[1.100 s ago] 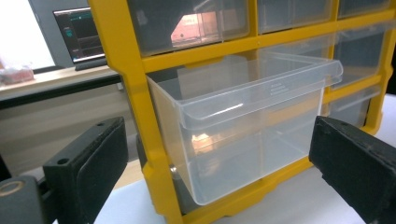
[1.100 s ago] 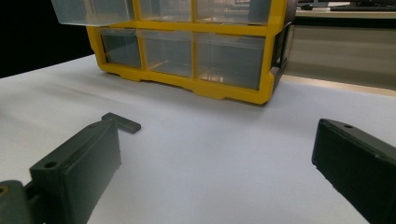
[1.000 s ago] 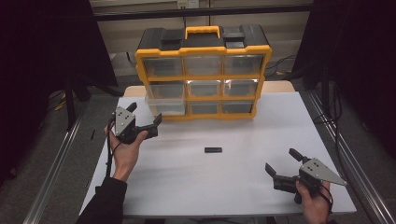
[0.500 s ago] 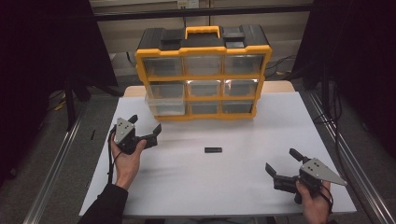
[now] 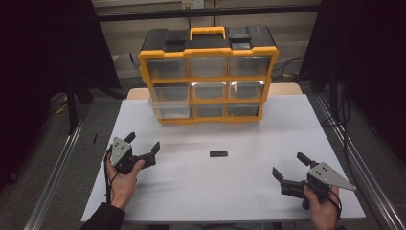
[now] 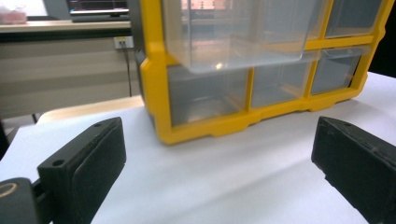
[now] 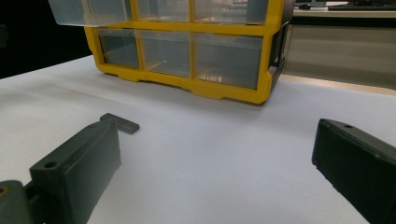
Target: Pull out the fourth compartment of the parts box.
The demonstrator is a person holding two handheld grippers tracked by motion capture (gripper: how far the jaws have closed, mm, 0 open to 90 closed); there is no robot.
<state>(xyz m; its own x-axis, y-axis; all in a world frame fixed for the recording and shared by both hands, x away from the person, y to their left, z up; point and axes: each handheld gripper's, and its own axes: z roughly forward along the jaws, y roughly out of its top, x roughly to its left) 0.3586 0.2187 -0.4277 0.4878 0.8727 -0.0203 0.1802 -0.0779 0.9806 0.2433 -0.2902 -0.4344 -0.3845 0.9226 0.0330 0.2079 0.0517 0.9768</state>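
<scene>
A yellow and black drawer cabinet point(image 5: 208, 76) with clear drawers stands at the back of the white table point(image 5: 215, 191). Its middle-left drawer point(image 5: 168, 101) is pulled partly out, and it juts forward as the same clear drawer point(image 6: 233, 37) in the left gripper view. A small flat black piece point(image 5: 218, 154) lies mid-table, and it also sits as the black piece point(image 7: 120, 122) just past my right gripper's left jaw. My left gripper point(image 5: 142, 142) is open and empty at the table's left. My right gripper point(image 5: 288, 165) is open and empty near the front right corner.
Metal rails point(image 5: 52, 182) run along both sides of the table. Dark curtains stand at left and right. A wide bare stretch of tabletop lies between the two grippers and in front of the cabinet point(image 7: 187, 46).
My left gripper has drawn back from the cabinet toward the person and sunk closer to the tabletop. The right gripper and the small black piece have stayed put.
</scene>
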